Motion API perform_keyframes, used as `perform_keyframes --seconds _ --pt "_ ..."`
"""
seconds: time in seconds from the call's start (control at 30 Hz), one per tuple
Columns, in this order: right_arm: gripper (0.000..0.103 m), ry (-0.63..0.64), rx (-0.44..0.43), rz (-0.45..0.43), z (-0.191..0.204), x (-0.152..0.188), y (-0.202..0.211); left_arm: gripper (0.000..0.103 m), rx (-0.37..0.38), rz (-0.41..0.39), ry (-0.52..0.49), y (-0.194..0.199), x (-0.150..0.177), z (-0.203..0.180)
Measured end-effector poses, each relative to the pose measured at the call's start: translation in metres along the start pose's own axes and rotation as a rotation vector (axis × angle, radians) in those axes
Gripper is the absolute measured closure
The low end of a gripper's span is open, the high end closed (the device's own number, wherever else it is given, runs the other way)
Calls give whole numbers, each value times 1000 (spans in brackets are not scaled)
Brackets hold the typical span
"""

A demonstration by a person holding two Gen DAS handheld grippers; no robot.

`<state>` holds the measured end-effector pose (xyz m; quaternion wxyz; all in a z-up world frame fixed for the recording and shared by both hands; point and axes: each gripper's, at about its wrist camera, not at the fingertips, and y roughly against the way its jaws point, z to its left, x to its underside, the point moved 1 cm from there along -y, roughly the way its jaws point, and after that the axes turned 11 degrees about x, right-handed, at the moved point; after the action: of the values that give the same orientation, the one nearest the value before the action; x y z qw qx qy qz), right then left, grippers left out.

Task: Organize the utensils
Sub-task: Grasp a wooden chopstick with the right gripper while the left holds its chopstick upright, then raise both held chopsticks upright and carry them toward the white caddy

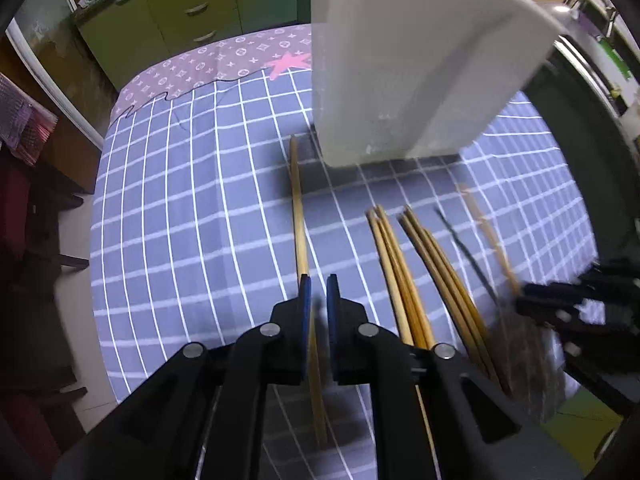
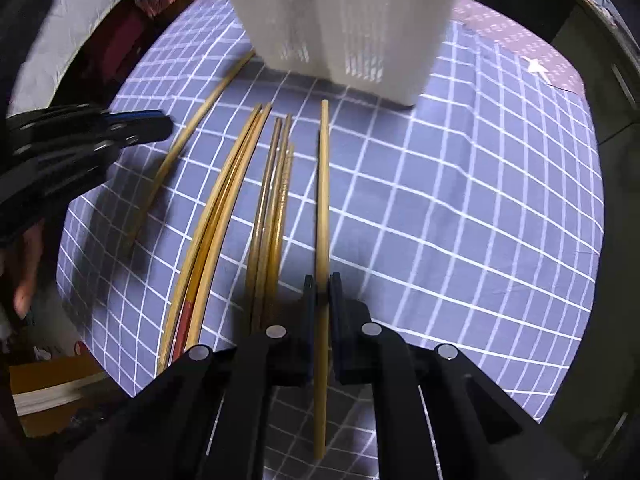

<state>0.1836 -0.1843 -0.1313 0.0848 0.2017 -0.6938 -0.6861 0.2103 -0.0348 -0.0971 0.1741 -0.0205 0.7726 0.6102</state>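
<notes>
A table draped in a lavender cloth with a white grid (image 2: 460, 208) fills both wrist views, and at its far side, straight ahead of both tongs, stands a tall white plastic utensil holder with slotted walls (image 2: 344, 20), upright on the cloth and presumably where the scattered sticks are meant to end up.

Between the two tongs lie the loose sticks, lengthwise and pointing toward the holder: a bundle of pale bamboo chopsticks (image 2: 216, 216), one showing a red end, and just beside it a bundle of darker brown chopsticks (image 2: 272, 200). They rest flat on the cloth, untouched by either tool.

The right gripper (image 2: 322, 284), black-framed with dark blue pads, points steeply down and is clamped on a single pale bamboo chopstick (image 2: 323, 184). The stick runs between its jaws near the thick end, with its tip aimed toward the holder's base, a grip that looks suited to lifting and tipping it in.

The left gripper (image 1: 319, 288) has its jaws drawn nearly together, and another single pale bamboo chopstick (image 1: 298, 208) lies along the inside of its left pad. That stick is set apart from the bundles, on the side away from the right gripper, its tip close to the holder's corner. Whether the pads actually pinch it cannot be told, since a narrow gap shows between them.
</notes>
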Motion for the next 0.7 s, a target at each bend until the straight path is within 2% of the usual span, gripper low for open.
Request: perform_keyframes --seconds 0.07,0.17,0.43,0.6,0.7 --pt "96 -11 -11 -11 -7 4 6 85 -26 9 -2 -6 -7 1" --pt "95 -19 -19 -21 -16 12 11 78 -39 37 -3 -14 -14 2" --pt "95 -33 -38 -26 -32 28 20 78 -38 101 19 -30 -20 8" --pt "95 -30 -44 -32 -21 26 16 78 -28 108 34 -34 -22 11" --pt "95 -30 -45 -32 -22 28 17 85 -20 118 32 -35 -24 13"
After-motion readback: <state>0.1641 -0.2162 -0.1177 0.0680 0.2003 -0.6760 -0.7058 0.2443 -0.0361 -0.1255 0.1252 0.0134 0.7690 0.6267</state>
